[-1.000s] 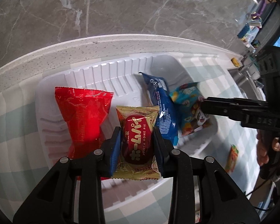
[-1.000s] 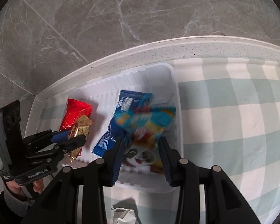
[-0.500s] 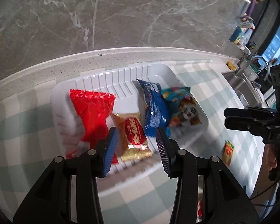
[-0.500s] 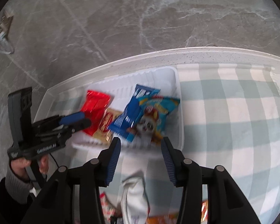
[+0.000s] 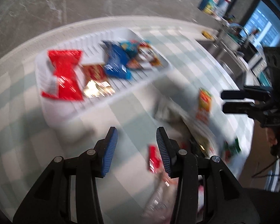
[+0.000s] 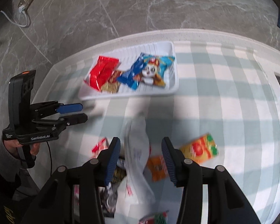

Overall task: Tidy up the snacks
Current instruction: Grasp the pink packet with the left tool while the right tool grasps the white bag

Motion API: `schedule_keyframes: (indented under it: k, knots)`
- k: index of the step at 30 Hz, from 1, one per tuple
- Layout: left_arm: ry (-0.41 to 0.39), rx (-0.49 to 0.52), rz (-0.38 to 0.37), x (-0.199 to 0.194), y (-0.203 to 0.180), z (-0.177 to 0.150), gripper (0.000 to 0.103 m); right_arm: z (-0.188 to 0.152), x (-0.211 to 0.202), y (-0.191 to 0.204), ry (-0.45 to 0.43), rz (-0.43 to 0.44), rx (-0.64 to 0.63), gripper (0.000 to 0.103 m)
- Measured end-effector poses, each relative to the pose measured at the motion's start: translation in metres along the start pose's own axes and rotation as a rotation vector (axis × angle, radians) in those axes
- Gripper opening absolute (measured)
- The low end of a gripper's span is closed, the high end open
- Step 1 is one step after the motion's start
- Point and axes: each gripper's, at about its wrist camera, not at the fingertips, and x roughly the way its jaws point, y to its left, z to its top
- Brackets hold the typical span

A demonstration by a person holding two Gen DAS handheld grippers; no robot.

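Both hand-held grippers, left (image 5: 137,147) and right (image 6: 141,157), are parted and empty. Four snacks lie in the white tray (image 6: 174,85); pick one clear packet from the near loose pile (image 6: 138,149), closing squarely.

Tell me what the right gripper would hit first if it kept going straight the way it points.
Most likely the white plastic bag lying between the open right gripper fingers' line on the checked cloth; depth is unclear.

Black tongs (image 6: 141,159) with ribbed blue pads (image 6: 113,160) (grey sleeve (image 6: 4,160) behind).
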Motion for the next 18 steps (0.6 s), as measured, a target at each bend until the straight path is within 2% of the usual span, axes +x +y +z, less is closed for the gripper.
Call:
schedule_keyframes:
  k: [4, 10, 15, 18]
  knots:
    - [0.058, 0.081, -0.083, -0.002, -0.028, -0.029, 0.042, -0.019, 0.002, 0.001, 0.011, 0.001, 0.016, 0.049]
    - [0.156, 0.284, -0.199, -0.015, -0.070, -0.075, 0.042, -0.032, 0.004, 0.007, 0.018, 0.000, 0.011, 0.049]
    - [0.214, 0.404, -0.235, -0.023, -0.091, -0.106, 0.043, -0.037, 0.011, 0.015, 0.032, -0.007, -0.008, 0.049]
    - [0.245, 0.445, -0.230, -0.019, -0.098, -0.116, 0.043, -0.040, 0.014, 0.018, 0.037, -0.008, -0.014, 0.049]
